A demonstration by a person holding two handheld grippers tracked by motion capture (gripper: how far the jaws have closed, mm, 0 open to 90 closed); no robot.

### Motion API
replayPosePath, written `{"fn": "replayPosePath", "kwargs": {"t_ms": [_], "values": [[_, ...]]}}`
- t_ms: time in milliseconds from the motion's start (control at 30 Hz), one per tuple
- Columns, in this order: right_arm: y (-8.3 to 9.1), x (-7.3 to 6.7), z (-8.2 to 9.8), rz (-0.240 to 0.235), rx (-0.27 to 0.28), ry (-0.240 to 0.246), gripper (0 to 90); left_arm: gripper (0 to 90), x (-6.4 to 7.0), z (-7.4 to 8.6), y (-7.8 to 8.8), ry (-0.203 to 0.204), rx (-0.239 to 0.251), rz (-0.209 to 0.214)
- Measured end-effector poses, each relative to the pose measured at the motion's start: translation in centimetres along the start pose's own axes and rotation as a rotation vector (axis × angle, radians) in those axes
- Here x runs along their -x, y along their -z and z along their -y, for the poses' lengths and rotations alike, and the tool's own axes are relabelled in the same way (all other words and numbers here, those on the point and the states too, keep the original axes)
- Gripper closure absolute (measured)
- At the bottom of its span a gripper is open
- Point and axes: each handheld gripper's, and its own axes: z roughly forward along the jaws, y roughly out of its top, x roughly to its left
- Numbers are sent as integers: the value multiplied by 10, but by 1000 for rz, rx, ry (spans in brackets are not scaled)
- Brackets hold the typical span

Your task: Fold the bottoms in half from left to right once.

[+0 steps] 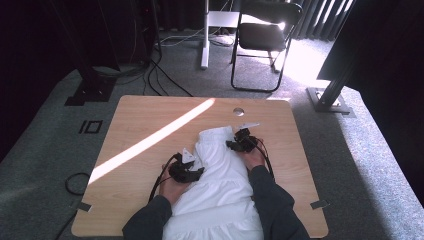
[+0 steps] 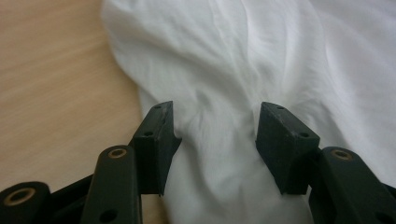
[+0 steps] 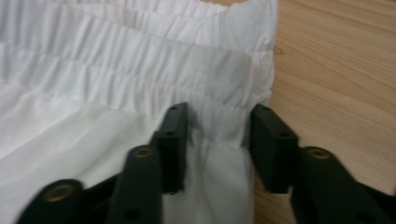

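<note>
Two grippers work a white garment (image 1: 220, 185) on the tabletop (image 1: 150, 125).

Nearest, the garment spills over the tabletop's 6 o'clock edge between the person's forearms and runs up toward 12. The left gripper (image 2: 215, 122) sits at the garment's 9 o'clock edge, its fingers (image 2: 156, 140) about half open and resting on bunched cloth, with a fold rising between them; whether they pinch it I cannot tell. Farther off, toward 1 o'clock, the right gripper (image 3: 217, 123) has its fingers (image 3: 273, 142) closed on a pinch of cloth just below the gathered waistband (image 3: 140, 70).
</note>
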Motion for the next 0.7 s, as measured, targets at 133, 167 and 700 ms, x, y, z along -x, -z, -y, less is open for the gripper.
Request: {"fn": "replayPosePath", "kwargs": {"t_ms": [133, 167, 700], "values": [[1, 2, 0, -24, -2, -37, 743, 459, -15, -19, 8, 21, 41, -12], [1, 4, 0, -36, -7, -54, 754, 444, -20, -24, 9, 31, 52, -11], [1, 1, 1, -14, 0, -58, 756, 218, -38, -43, -53, 107, -30, -25]]}}
